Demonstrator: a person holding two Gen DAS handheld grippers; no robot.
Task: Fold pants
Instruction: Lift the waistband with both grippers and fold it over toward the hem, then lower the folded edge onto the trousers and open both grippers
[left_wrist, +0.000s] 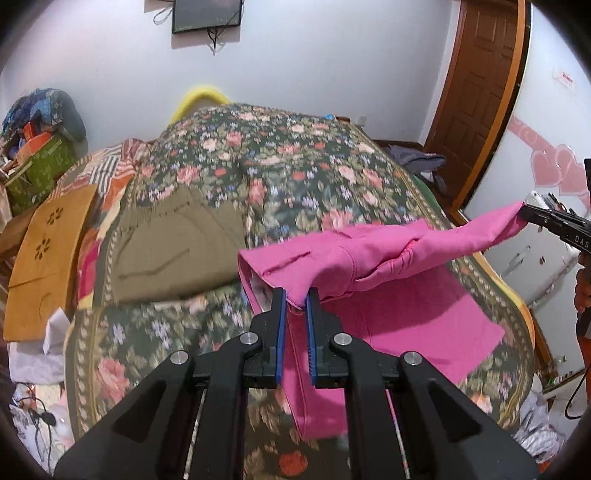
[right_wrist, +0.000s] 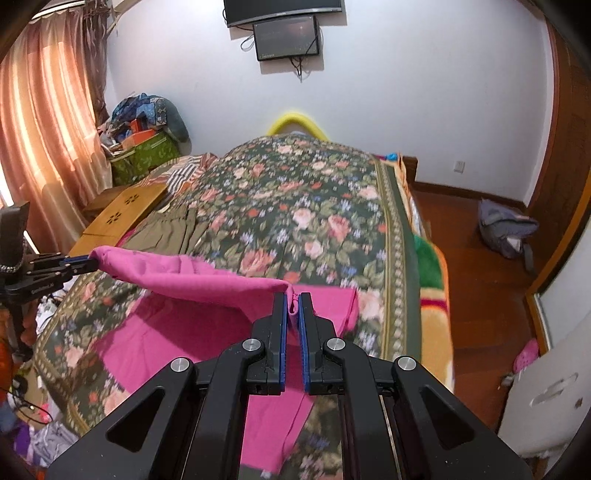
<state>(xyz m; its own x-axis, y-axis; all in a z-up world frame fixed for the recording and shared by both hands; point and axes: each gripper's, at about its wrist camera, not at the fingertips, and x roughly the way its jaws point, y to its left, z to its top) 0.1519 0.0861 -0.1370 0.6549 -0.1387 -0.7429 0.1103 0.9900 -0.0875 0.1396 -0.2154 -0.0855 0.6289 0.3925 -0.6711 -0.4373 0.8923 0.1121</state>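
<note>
Pink pants (left_wrist: 369, 258) hang over the floral bedspread (left_wrist: 295, 166), with one edge lifted and stretched between the two grippers while the rest lies flat on the bed below. The left gripper (left_wrist: 295, 301) is clamped on one corner of this edge, and the right gripper (right_wrist: 293, 306) is clamped on the other corner. The lifted edge runs from side to side across the bed, and the flat part lies under it and toward the person. I judge that both grippers must carry the edge together across the flat part to finish this fold. Olive garment (left_wrist: 177, 251) lies farther left on the bed, well apart.
</note>
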